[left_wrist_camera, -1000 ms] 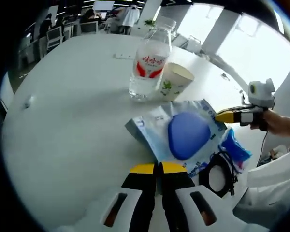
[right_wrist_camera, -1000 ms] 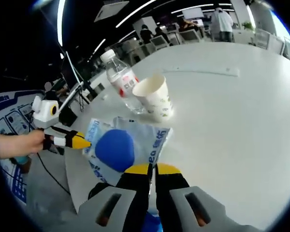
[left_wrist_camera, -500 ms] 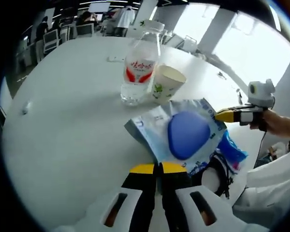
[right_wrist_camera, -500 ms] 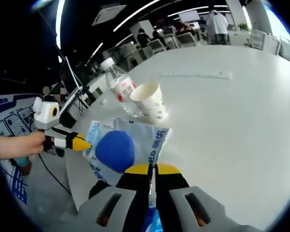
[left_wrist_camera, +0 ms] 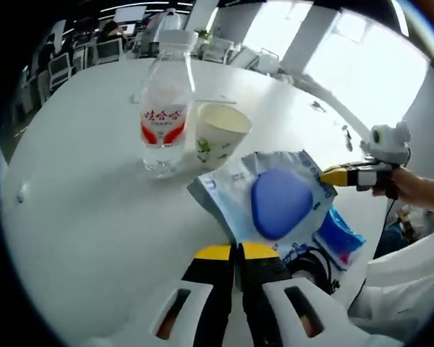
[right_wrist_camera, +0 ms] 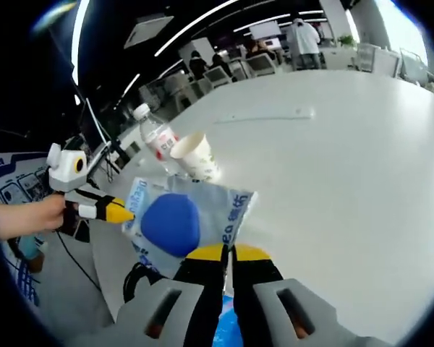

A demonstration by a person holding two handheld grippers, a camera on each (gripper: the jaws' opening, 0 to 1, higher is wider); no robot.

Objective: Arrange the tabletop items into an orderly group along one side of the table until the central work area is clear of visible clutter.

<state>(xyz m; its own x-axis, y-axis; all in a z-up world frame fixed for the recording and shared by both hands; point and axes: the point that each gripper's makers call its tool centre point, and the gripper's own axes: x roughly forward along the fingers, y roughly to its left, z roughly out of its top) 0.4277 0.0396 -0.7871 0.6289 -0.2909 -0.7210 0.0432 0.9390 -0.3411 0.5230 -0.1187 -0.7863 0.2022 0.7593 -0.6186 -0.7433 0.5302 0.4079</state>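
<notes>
A white-and-blue pouch (left_wrist_camera: pixel 275 199) with a rounded blue shape on it is held up between both grippers. My left gripper (left_wrist_camera: pixel 236 251) is shut on its near edge. The right gripper (left_wrist_camera: pixel 338 174), in a person's hand, pinches its far corner. In the right gripper view the same pouch (right_wrist_camera: pixel 179 220) sits in my shut right gripper (right_wrist_camera: pixel 228 251), and the left gripper (right_wrist_camera: pixel 114 212) clamps its left corner. A clear water bottle (left_wrist_camera: pixel 163 119) with a red label and a paper cup (left_wrist_camera: pixel 218 134) stand side by side on the white table (left_wrist_camera: pixel 79 188) beyond the pouch.
A small blue packet (left_wrist_camera: pixel 340 237) and a coiled black cable (left_wrist_camera: pixel 312 264) lie near the table edge under the pouch. A thin white strip (right_wrist_camera: pixel 267 117) lies further out on the table (right_wrist_camera: pixel 347 166). Chairs and people are in the far background.
The pouch stays clamped in both grippers. Both views have shifted: bottle and cup sit further left and larger in the left gripper view, smaller and further off in the right gripper view.
</notes>
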